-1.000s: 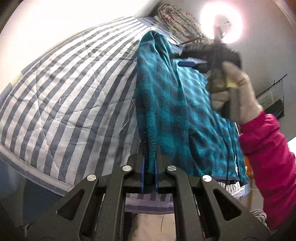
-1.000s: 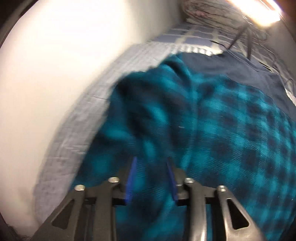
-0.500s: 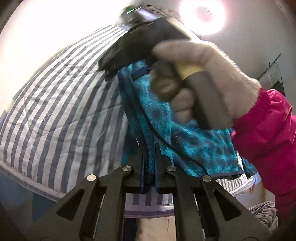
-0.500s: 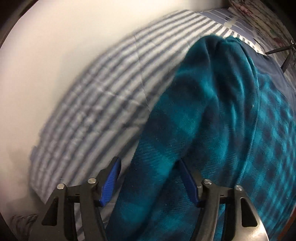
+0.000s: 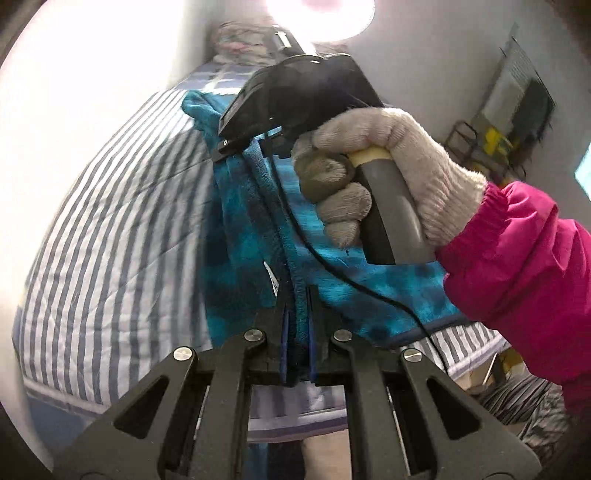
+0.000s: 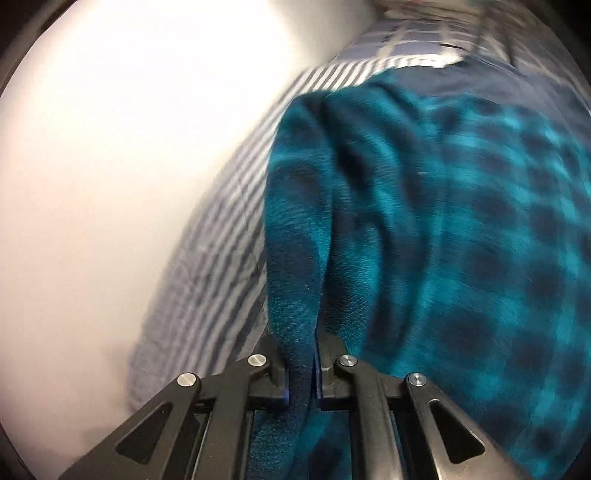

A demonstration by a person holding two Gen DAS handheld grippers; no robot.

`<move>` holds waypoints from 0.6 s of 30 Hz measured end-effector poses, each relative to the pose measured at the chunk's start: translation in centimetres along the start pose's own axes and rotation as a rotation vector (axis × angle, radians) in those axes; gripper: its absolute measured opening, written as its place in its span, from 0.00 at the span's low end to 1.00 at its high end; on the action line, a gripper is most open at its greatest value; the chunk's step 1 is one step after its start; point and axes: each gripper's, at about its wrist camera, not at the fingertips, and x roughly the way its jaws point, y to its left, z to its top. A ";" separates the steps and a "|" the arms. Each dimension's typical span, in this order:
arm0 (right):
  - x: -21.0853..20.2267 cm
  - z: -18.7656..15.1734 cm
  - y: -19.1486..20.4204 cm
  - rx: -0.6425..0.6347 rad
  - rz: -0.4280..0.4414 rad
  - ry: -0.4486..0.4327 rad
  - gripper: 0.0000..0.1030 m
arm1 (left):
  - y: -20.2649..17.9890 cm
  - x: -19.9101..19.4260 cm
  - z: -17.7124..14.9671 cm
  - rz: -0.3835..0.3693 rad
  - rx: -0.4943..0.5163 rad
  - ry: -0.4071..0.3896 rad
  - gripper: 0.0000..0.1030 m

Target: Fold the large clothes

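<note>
The left tool [image 5: 297, 332] is clamping a folded edge of the teal plaid fleece [image 5: 255, 236], its blue pads pressing the cloth from both sides. The right tool [image 6: 302, 373] is closing on another ridge of the same fleece [image 6: 424, 236], with the cloth pinched between its pads. In the left view that right tool [image 5: 240, 146] is sitting at the far end of the same raised fold, gripped by a gloved hand [image 5: 384, 173] coming out of a pink sleeve [image 5: 517, 273], with a black cable [image 5: 354, 284] trailing down across the cloth.

The fleece is lying on the bed [image 5: 110, 229], stretching lengthwise from the near edge toward the far end, its right part spreading flat and its left edge being pulled up into a ridge between the two tools. A dark hem is running along its near edge, just short of the bed's edge. A small white label [image 5: 272, 280] is showing near the left tool.

The bed is wearing a quilted cover in grey and white stripes. To the left of the fleece a wide band of striped cover is lying bare, ending at a bright white wall [image 6: 129, 166] that is running right along the bed's side. A patterned pillow [image 5: 240, 40] is resting at the far end under a glaring round light [image 5: 317, 18]. To the right, past the sleeve, a wire rack [image 5: 491, 147] is standing against a grey wall.
</note>
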 end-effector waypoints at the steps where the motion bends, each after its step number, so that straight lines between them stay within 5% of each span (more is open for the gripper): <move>1: -1.5 -0.5 -1.6 0.038 0.053 -0.046 0.06 | -1.0 0.2 0.1 0.001 0.030 0.002 0.05; 7: -6.6 -5.1 -12.2 0.373 0.294 -0.239 0.06 | -4.9 2.3 0.3 -0.016 0.108 0.029 0.05; 10: -6.1 -7.4 -15.7 0.487 0.251 -0.213 0.06 | -6.4 3.5 0.1 -0.014 0.127 0.056 0.05; 18: -5.6 -6.4 -14.0 0.360 0.083 -0.148 0.06 | -6.4 5.0 0.0 -0.043 0.085 0.096 0.05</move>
